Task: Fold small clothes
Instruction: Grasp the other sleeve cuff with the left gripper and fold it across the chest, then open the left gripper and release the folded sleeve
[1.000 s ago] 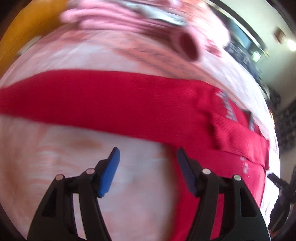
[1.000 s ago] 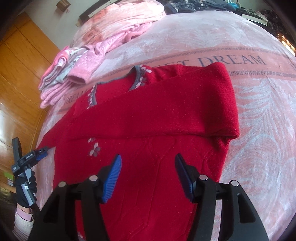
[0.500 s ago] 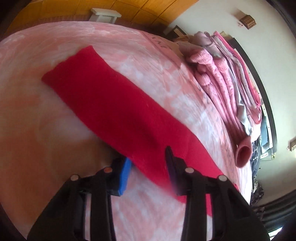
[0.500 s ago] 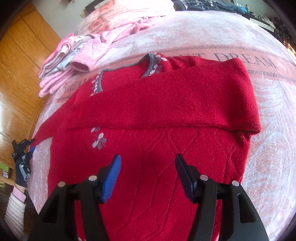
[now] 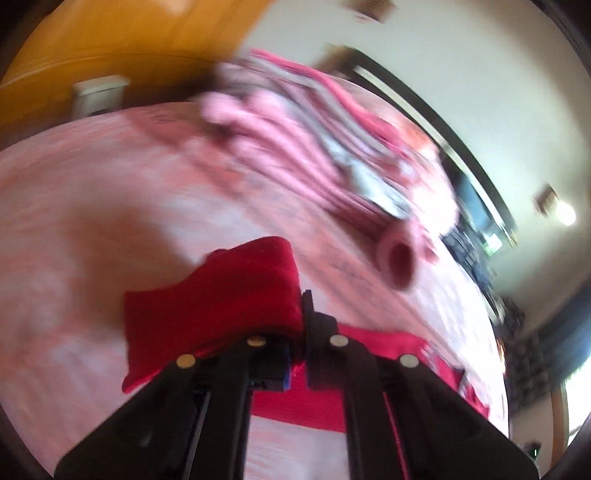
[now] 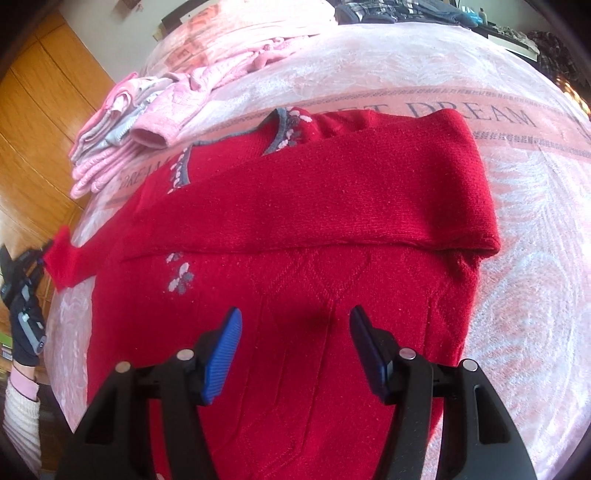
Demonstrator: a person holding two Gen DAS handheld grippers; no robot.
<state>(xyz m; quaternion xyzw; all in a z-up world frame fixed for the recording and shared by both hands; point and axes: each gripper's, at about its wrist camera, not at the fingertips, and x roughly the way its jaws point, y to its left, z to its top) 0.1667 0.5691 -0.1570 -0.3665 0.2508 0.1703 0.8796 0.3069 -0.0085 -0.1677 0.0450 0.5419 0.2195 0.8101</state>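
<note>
Red sweater (image 6: 295,221) on pink bedspread (image 6: 517,184), wood-panelled wall (image 6: 37,110)

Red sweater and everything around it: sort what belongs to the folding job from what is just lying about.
Part of the job:
- red sweater, one sleeve already folded across the body
- its other sleeve, clamped in the left gripper
- right gripper, open over the sweater

Lying about:
- pile of pink clothes
- pink bedspread
- dark clothes

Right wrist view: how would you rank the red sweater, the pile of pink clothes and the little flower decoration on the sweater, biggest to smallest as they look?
1. red sweater, filling most of the picture.
2. pile of pink clothes, though it lies farther away, so its true size is unsure.
3. flower decoration, clearly smallest.
</note>
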